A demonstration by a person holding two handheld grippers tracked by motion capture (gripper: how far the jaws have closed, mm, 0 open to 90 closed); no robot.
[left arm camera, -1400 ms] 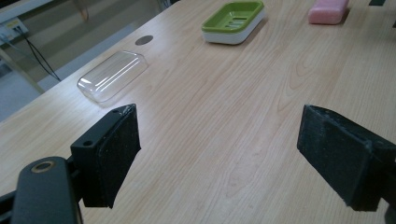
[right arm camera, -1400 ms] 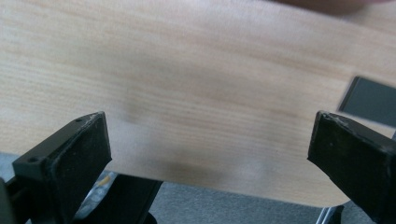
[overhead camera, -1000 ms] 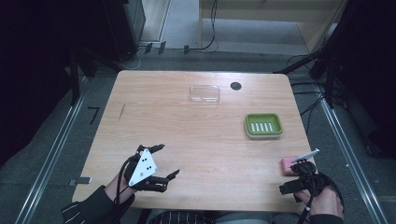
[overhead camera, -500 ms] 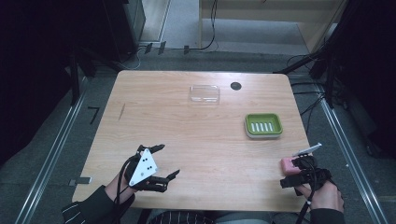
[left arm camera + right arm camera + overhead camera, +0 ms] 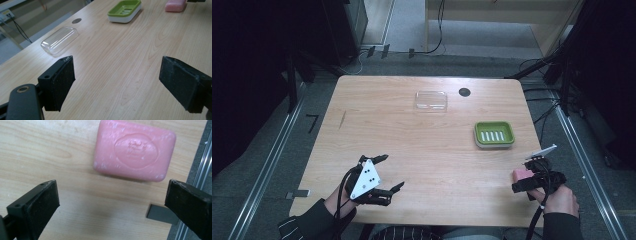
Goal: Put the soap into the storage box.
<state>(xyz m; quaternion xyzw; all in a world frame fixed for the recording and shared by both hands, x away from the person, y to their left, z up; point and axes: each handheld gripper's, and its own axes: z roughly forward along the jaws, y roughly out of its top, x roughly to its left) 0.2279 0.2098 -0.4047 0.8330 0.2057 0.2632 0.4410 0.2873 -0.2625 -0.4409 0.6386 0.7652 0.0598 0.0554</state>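
**Soap approach under way**

Here, the right gripper (image 5: 112, 202) is held with jaws spread wide just short of the pink rectangular soap bar (image 5: 135, 152) at the wooden table's (image 5: 422, 145) right edge. A forward advance and closure are judged necessary. The left gripper (image 5: 382, 175) is held agape, idle. Farther off lies the green plastic soap dish (image 5: 494, 134).

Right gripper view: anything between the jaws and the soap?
Nothing. Bare wood separates the open right gripper from the pink soap in the right gripper view; the table edge runs beside it.

Black claws (image 5: 379, 172), padded jaws; grey triangular plate (image 5: 365, 178); striped sleeve (image 5: 307, 226).
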